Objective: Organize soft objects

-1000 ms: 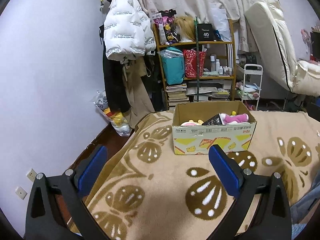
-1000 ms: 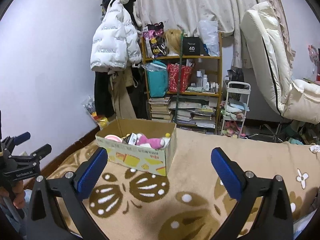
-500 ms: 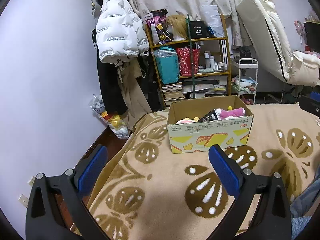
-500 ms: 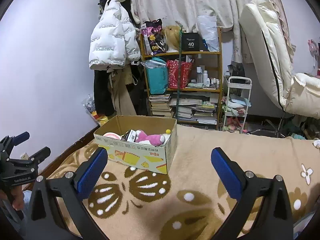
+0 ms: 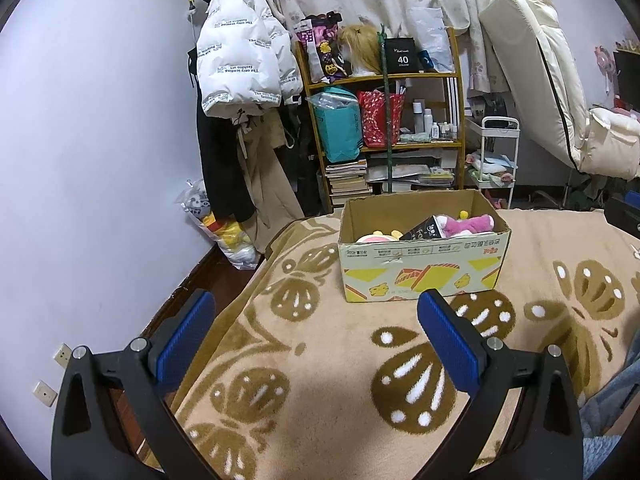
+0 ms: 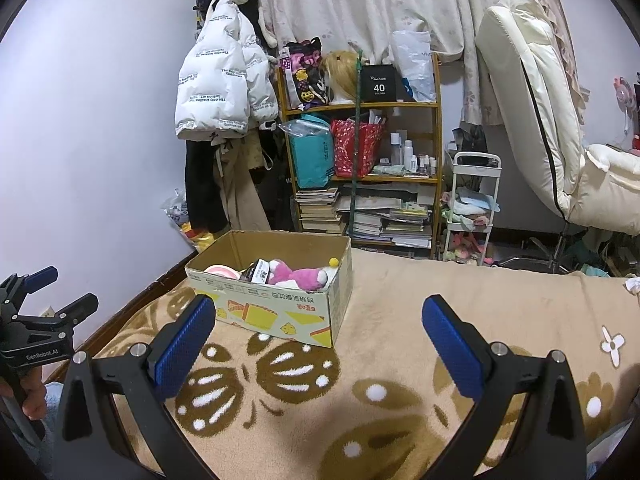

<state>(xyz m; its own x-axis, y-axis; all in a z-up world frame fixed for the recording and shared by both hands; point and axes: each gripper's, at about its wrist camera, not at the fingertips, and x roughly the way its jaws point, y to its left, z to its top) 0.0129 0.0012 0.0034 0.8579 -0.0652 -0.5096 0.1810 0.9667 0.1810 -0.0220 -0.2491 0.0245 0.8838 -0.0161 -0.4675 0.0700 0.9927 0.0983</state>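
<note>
A cardboard box (image 5: 420, 268) (image 6: 280, 312) stands on a tan blanket with brown butterfly shapes (image 5: 340, 380) (image 6: 380, 360). Inside it lie a pink plush toy (image 5: 470, 225) (image 6: 300, 276), a dark packet (image 5: 426, 232) (image 6: 258, 271) and a pale pink and yellow soft toy (image 5: 376, 237) (image 6: 222, 271). My left gripper (image 5: 316, 336) hovers open over the blanket, short of the box, with nothing between its fingers. My right gripper (image 6: 318, 340) is open and empty too, in front of the box's right corner. In the right wrist view the left gripper (image 6: 38, 308) shows at the far left, held by a hand.
A wooden shelf (image 5: 384, 120) (image 6: 360, 152) packed with bags, bottles and books stands beyond the bed. A white puffer jacket (image 5: 240, 68) (image 6: 220, 92) hangs on the left. A white trolley (image 6: 472, 208) and a cream reclining chair (image 6: 560, 120) are on the right.
Both views have shifted slightly: the box sits a little farther left and lower in the right wrist view. Both grippers stay open and empty.
</note>
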